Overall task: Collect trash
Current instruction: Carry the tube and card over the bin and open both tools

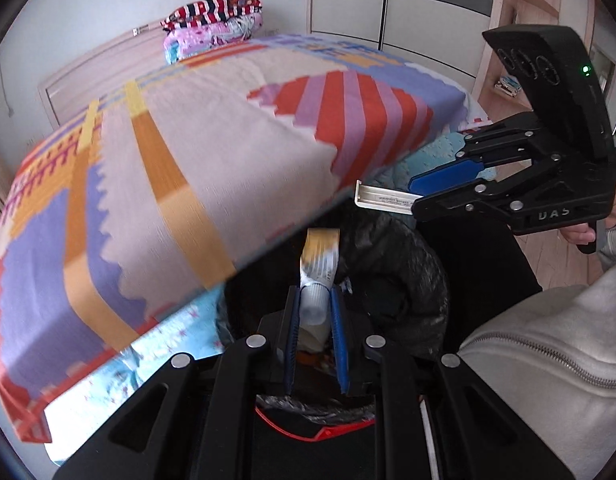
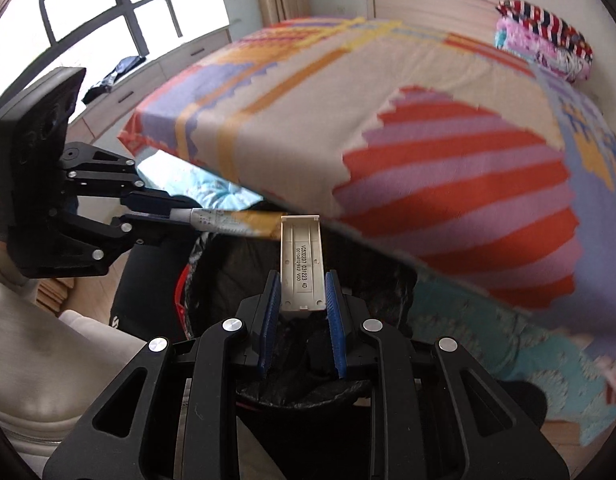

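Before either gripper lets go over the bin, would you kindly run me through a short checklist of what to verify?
1. Left gripper shut on the squeezed tube: ok.
2. Right gripper shut on the white plastic cover: ok.
3. Tube over the opening of the black-lined trash bin: ok in the left wrist view.
4. Cover over the bin's opening: ok in the right wrist view, bin liner directly beneath.
5. Bedspread edge overhangs the bin's far side: cannot tell if it would catch a dropped piece.
6. Room left inside the bin: cannot tell, interior is dark.
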Available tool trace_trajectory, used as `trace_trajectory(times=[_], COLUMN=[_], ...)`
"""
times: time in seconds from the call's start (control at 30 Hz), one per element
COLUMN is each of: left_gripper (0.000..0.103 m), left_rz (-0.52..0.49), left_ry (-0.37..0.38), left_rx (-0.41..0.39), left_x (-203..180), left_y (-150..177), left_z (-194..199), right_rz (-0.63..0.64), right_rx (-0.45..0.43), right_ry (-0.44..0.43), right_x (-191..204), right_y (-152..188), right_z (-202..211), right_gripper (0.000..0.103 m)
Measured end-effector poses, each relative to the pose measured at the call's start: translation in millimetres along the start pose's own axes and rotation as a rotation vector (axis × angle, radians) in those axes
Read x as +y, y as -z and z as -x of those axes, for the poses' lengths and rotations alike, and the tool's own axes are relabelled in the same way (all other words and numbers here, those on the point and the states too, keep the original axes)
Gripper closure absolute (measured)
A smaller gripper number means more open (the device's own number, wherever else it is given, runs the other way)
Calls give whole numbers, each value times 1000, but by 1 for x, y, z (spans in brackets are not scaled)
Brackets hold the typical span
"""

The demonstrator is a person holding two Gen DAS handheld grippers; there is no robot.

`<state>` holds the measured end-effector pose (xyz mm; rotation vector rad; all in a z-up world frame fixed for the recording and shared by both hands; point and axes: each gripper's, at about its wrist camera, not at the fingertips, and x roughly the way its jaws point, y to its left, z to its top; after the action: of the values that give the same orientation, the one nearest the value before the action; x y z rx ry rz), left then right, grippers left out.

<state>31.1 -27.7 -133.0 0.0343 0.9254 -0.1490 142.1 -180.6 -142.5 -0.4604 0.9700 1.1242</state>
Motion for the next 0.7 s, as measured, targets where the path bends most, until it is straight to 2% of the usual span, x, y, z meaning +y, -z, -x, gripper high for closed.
trace_trajectory(times=[0.27,0.63,0.67,0.7], left_gripper=[88,88,88,88], left_rz=[51,89,92,93], left_ry=[36,76,78,75], left_rx=[78,143,142,137], left_x=[2,-3,-3,-4], left_y=[16,23,23,22], left_z=[-32,-64,-66,-66], right_rz=[-64,-75,-70,-69], right_rx=[101,154,151,150], right_ry=[7,-21,-21,-23], right_x=[-10,-7,-5,-5], right_y=[19,23,22,22], right_z=[-38,-59,-60,-60], right_gripper=[80,79,79,72])
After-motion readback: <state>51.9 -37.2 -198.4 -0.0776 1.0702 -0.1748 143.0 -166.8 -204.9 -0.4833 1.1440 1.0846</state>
